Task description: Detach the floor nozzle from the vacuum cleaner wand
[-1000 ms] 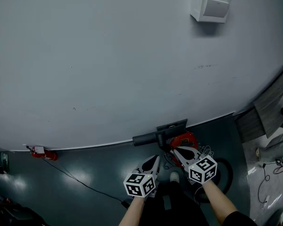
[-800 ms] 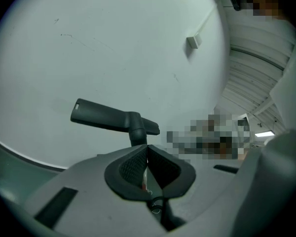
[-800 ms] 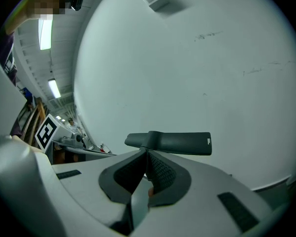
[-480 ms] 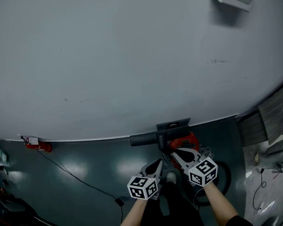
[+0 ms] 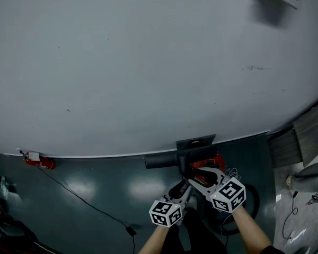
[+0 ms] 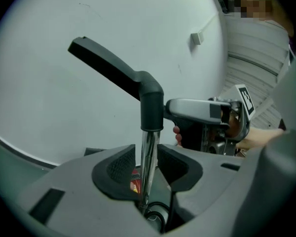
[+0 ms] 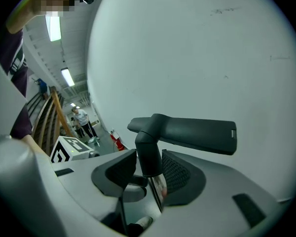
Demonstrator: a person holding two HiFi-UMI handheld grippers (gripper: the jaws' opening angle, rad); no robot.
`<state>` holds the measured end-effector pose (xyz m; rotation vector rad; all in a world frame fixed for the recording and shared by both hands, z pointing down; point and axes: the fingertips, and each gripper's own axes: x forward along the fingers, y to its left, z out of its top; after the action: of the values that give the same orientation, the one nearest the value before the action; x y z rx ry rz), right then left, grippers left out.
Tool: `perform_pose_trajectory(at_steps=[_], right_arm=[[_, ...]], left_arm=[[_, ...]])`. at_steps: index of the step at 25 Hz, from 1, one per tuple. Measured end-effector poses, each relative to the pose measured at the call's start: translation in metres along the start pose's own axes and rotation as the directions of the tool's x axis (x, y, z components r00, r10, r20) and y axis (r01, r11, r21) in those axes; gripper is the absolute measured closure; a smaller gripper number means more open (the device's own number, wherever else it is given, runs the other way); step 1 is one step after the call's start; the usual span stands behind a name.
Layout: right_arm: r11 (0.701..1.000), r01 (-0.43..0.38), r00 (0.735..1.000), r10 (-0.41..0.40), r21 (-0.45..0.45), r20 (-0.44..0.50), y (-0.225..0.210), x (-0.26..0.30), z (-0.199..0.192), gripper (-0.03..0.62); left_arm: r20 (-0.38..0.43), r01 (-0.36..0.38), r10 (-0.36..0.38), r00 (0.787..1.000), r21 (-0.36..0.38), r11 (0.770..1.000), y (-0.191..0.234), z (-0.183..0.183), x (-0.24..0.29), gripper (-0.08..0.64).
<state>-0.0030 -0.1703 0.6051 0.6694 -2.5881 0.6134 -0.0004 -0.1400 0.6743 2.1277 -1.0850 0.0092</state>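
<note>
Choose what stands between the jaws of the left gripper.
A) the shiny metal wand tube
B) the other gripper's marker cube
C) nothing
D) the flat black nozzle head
A: the left gripper view shows the shiny metal wand tube rising between the jaws of the left gripper, which are opening, with a gap on each side.

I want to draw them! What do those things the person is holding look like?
The left hand-held gripper and the right hand-held gripper look alike: light grey plastic, with two long jaws lined with black bumpy pads. The left cube and right cube on them are white with black square patterns. Both are opening now, with the vacuum's tube between the jaws.
</note>
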Motion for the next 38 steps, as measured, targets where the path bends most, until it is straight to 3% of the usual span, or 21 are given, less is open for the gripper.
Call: perform_pose_trajectory(at_steps=[5, 12, 14, 20, 26, 32, 34, 38], right_arm=[[0.998, -0.024, 0.998, 0.022, -0.051, -0.053, 0.001, 0.016, -0.005, 0.42], [0.989, -0.057, 0.992, 0.041, -0.14, -0.117, 0.001, 0.032, -0.011, 0.408], [0.985, -0.054, 0.991, 0.032, -0.166, -0.129, 0.001, 0.034, -0.012, 0.408], [0.975, -0.05, 0.991, 0.022, -0.215, -0.13, 0.0, 0.034, -0.013, 0.408], [0.982, -0.07, 0.987, 0.043, -0.176, -0.155, -0.001, 0.034, -0.013, 0.408], [0.93, -0.03, 0.988, -0.027, -0.366, -0.15, 0.003, 0.03, -0.014, 0.413], [0.938, -0.022, 0.99, -0.028, -0.347, -0.138, 0.003, 0.03, -0.014, 0.413], [0.977, -0.045, 0.991, 0.017, -0.209, -0.135, -0.003, 0.032, -0.01, 0.414]], left_arm=[[0.006, 0.042, -0.042, 0.999, 0.057, 0.998, -0.004, -0.011, 0.022, 0.377], [0.02, 0.067, -0.071, 0.997, 0.147, 0.987, -0.008, -0.014, 0.048, 0.373], [0.039, 0.065, -0.071, 0.997, 0.14, 0.988, -0.008, -0.013, 0.05, 0.403], [0.049, 0.069, -0.076, 0.996, 0.126, 0.99, -0.007, -0.014, 0.05, 0.408], [0.048, 0.075, -0.081, 0.996, 0.115, 0.991, -0.007, -0.013, 0.05, 0.41], [0.041, 0.085, -0.09, 0.995, 0.106, 0.991, -0.007, -0.014, 0.05, 0.41], [0.04, 0.086, -0.091, 0.995, 0.107, 0.991, -0.007, -0.013, 0.05, 0.41], [0.045, 0.081, -0.086, 0.995, 0.103, 0.991, -0.007, -0.013, 0.052, 0.41]])
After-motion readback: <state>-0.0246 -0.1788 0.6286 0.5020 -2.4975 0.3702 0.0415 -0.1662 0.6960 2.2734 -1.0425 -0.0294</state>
